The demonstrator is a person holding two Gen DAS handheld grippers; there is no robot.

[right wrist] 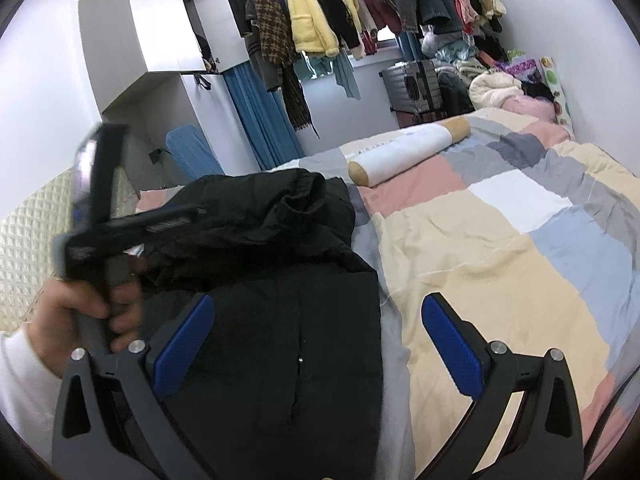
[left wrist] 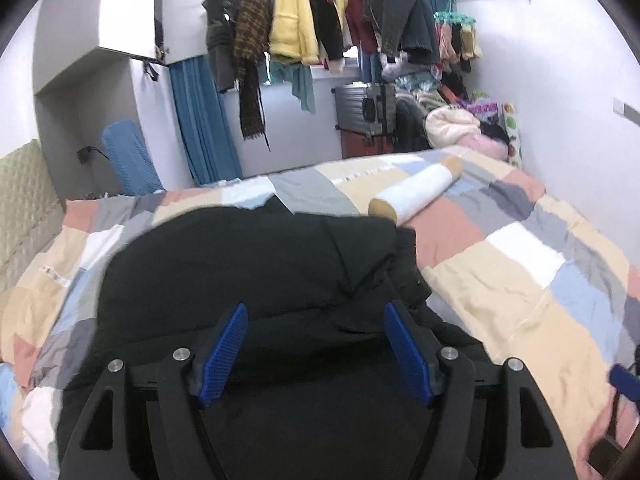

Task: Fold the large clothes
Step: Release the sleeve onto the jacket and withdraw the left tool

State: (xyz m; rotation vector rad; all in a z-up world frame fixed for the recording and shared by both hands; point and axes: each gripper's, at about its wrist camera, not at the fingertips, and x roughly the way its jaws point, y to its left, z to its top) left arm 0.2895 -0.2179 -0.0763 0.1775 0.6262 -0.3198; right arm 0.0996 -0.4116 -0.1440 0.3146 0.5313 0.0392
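A large black padded jacket (left wrist: 256,272) lies bunched on the patchwork bedspread (left wrist: 520,280); it also shows in the right wrist view (right wrist: 280,320). My left gripper (left wrist: 316,314) hovers over the jacket with its jaws open and nothing between the blue pads (left wrist: 222,354). My right gripper (right wrist: 318,306) is open too, above the jacket's right edge and the bedspread (right wrist: 500,248). In the right wrist view the left gripper's body (right wrist: 120,232) and the hand that holds it sit over the jacket's left side, blurred.
A white and tan bolster pillow (left wrist: 416,190) lies across the bed beyond the jacket. Hanging clothes (left wrist: 304,12), a suitcase (left wrist: 364,110) and piled items fill the far wall. A quilted headboard (right wrist: 28,248) is at the left.
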